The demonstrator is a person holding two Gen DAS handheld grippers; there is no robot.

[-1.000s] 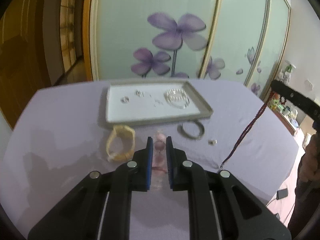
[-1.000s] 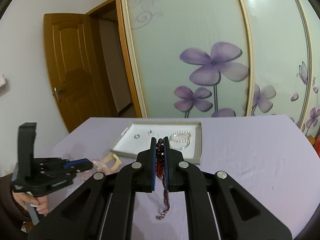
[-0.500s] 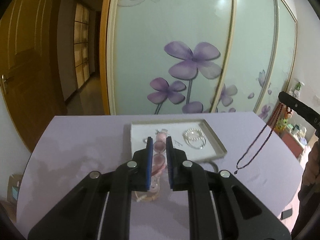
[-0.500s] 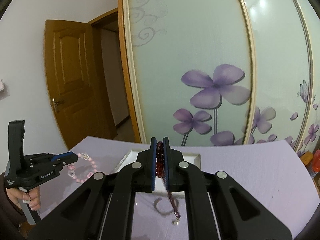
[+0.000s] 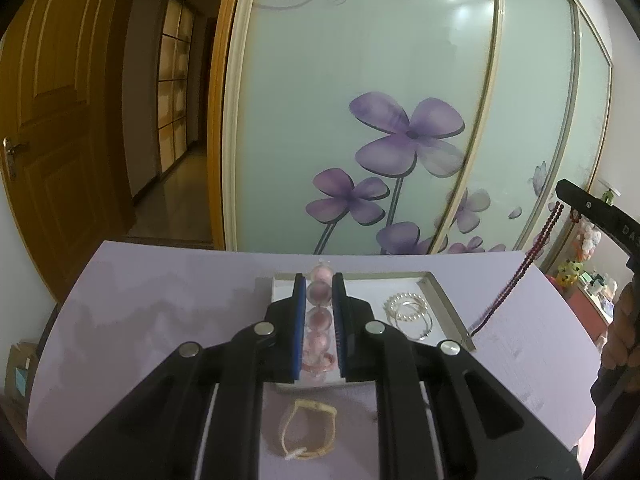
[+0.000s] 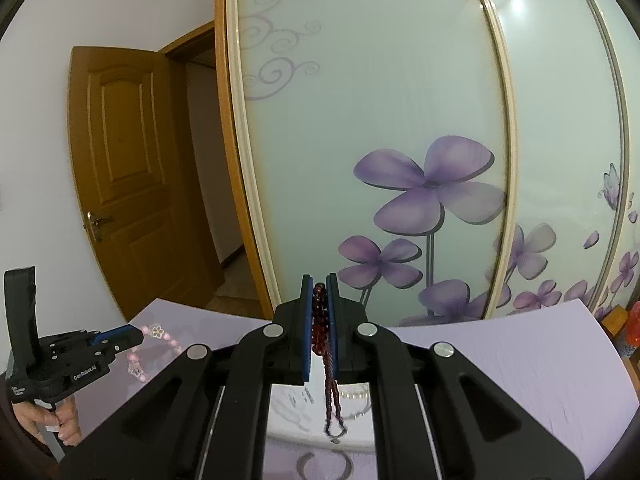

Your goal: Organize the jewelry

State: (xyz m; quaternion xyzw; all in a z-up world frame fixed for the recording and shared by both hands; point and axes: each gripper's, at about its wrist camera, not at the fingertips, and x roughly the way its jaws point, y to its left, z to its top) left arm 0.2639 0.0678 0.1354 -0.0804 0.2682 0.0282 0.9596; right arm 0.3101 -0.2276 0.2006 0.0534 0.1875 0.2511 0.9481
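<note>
My left gripper [image 5: 319, 280] is shut on a pink bead bracelet [image 5: 318, 322] and holds it in the air over the near left part of the white tray [image 5: 450, 304]. It also shows in the right wrist view [image 6: 120, 336] with the pink bracelet [image 6: 154, 340] dangling. My right gripper [image 6: 319, 282] is shut on a dark red bead necklace [image 6: 328, 384] that hangs down over the tray [image 6: 288, 420]. The necklace also shows in the left wrist view [image 5: 516, 276]. A pearl bracelet [image 5: 408, 312] lies in the tray.
A yellow watch-like band [image 5: 310, 432] lies on the purple table [image 5: 140, 320] in front of the tray. A dark ring bangle [image 6: 320, 466] lies on the table near the tray's front edge. Sliding glass doors with purple flowers stand behind the table.
Both grippers have risen and moved forward with their jewelry. The pink bracelet came off the table and hangs over the tray. The red necklace has moved over the tray.
</note>
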